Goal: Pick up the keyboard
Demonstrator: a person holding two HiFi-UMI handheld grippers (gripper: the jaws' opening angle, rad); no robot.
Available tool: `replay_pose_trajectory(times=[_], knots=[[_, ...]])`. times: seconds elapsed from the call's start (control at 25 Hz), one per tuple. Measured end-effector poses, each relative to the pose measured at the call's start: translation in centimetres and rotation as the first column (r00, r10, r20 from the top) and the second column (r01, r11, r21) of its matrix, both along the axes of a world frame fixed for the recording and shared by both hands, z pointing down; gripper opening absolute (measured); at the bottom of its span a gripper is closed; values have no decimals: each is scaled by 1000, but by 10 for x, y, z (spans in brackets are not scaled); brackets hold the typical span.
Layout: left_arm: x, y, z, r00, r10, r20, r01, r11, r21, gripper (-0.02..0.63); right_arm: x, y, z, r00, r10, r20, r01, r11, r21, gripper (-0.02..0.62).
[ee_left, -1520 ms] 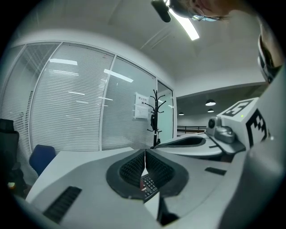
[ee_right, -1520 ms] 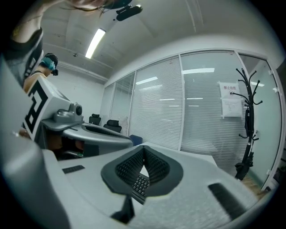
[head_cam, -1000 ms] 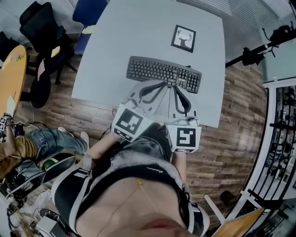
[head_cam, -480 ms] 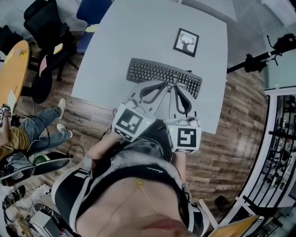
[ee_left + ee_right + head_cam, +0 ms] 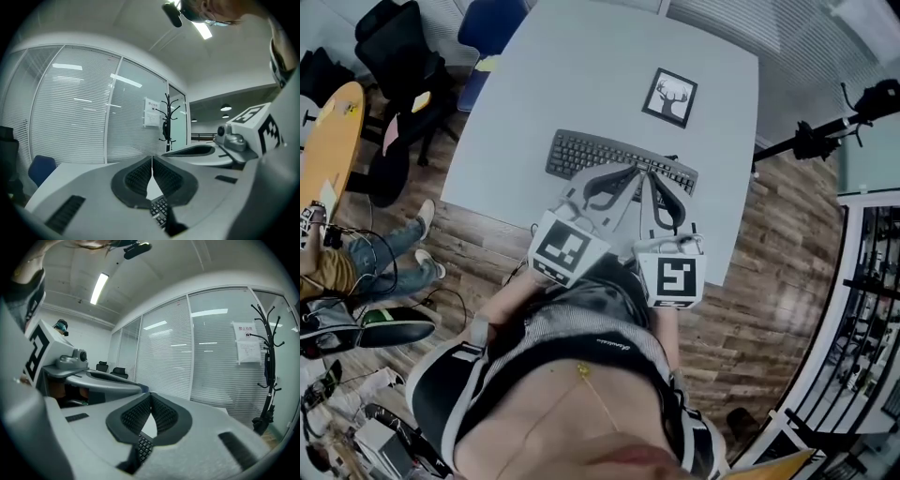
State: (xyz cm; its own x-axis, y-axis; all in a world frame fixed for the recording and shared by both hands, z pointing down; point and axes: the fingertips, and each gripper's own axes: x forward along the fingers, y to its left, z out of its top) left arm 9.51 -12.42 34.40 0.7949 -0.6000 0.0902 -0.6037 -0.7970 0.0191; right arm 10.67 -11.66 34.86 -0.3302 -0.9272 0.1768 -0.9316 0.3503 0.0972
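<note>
Approach is the step in hand: I am holding my left hand-held gripper (image 5: 152,158) and right hand-held gripper (image 5: 150,395) clenched and empty over the keyboard (image 5: 581,155), which is lying mid-frame on the grey tabletop (image 5: 581,66). Next, I judge, both are needing to open. Wood floor (image 5: 769,281) and blinds (image 5: 70,117) are surrounding us.

Bare table (image 5: 581,66) lies open beyond the keyboard (image 5: 581,153); only the framed picture (image 5: 670,97) stands there.
</note>
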Motion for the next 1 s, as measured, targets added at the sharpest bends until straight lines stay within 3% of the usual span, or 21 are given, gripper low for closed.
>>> replay_pose_trajectory(times=[0.76,1.0], knots=[[24,-8,4,996,-94,2,94,996,2,8,27,-8,5,996,-89,2,89,996,10,5],[29,-6,1,997,-80,-4,80,997,-3,8,29,-9,3,996,-87,4,87,996,8,5]])
